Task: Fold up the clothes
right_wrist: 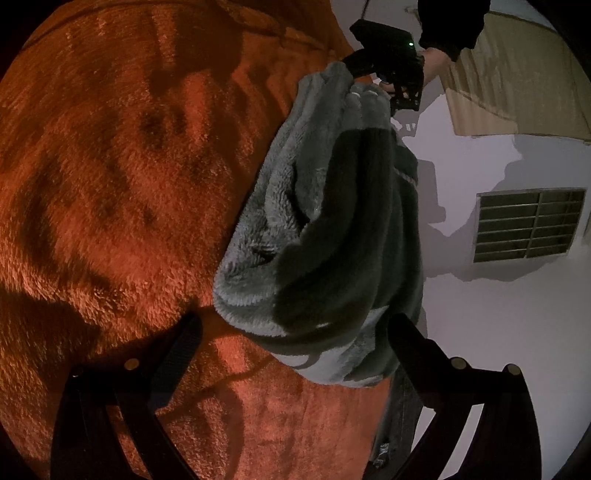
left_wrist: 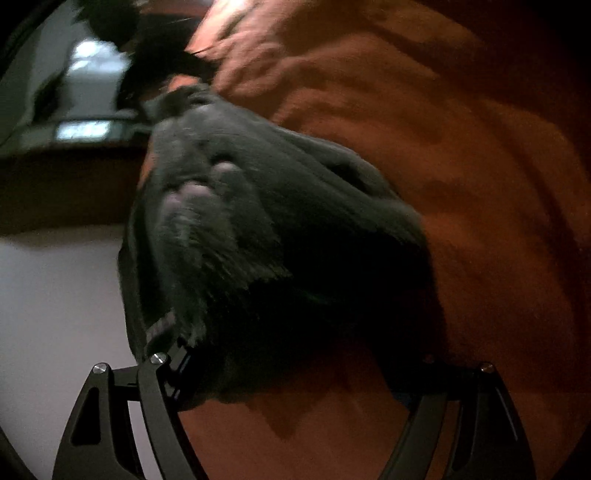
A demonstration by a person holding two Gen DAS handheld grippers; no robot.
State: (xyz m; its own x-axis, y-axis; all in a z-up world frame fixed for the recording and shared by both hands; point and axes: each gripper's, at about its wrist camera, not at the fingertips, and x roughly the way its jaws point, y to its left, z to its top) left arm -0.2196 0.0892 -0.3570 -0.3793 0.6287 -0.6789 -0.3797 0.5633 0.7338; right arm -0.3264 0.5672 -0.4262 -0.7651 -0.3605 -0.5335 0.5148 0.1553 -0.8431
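A bundled grey fleece garment [right_wrist: 325, 229] lies along the edge of an orange plush blanket [right_wrist: 110, 184]. The right gripper [right_wrist: 291, 332] stands wide at the garment's near end. Its right finger [right_wrist: 410, 343] lies against the fleece, while a thin strip of blanket shows beside its left finger [right_wrist: 181, 343]. At the far end a person's hand holds the left gripper [right_wrist: 376, 79], closed around the bundle. In the left wrist view the grey fleece garment [left_wrist: 258, 240] fills the left gripper [left_wrist: 295, 369] from finger to finger and covers the left fingertip.
The orange blanket [left_wrist: 443, 166] spreads wide beside the bundle. A white surface [right_wrist: 498, 332] with a barred vent [right_wrist: 528, 225] lies past the blanket's edge, and a beige panel [right_wrist: 517, 74] stands beyond it. A dark sleeve [right_wrist: 450, 22] is at the top.
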